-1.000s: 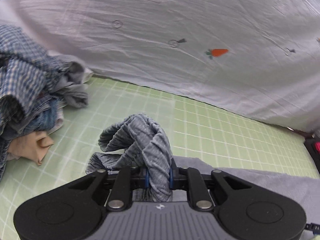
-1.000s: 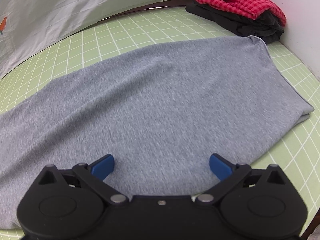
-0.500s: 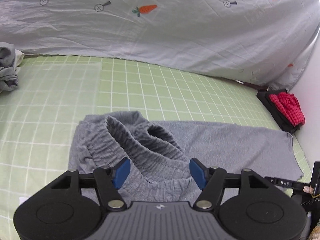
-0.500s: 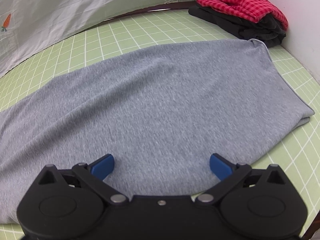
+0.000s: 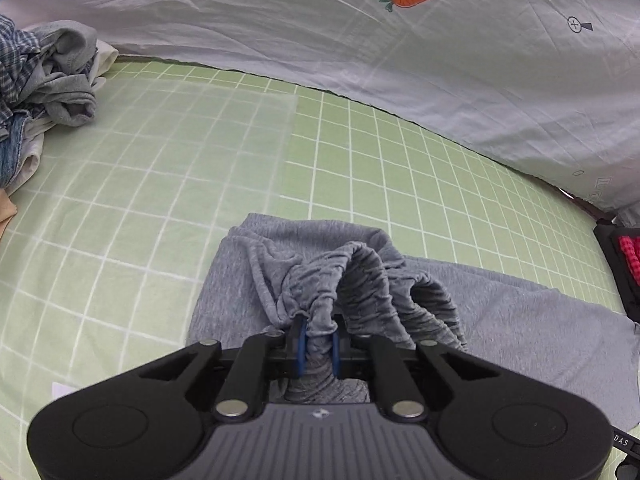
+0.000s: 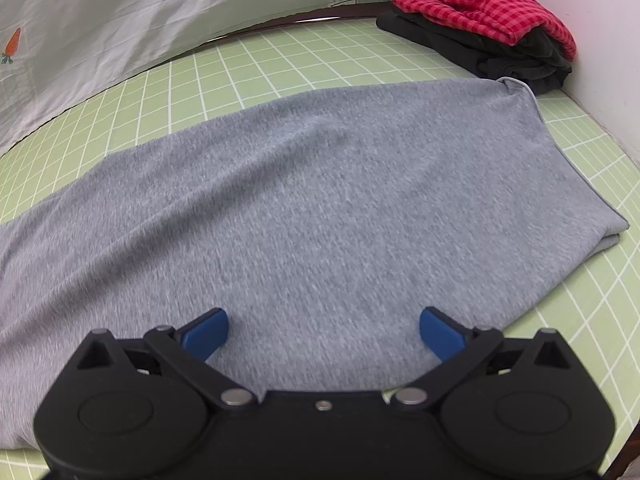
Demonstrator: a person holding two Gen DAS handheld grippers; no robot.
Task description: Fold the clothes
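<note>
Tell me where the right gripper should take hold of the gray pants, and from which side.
Probably the hem end of the gray pants, coming in low from the right. That folded edge sits slightly raised off the green sheet, giving the open right gripper a lip to pinch. The middle lies flat, offering nothing.

Open right tool (image 6: 323, 334) over flat grey garment (image 6: 320, 184)

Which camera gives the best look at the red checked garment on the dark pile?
The right wrist view: the red checked garment lies in full sight atop the folded dark clothes, beyond the grey garment. The left wrist view catches only a red sliver at its right edge.
</note>
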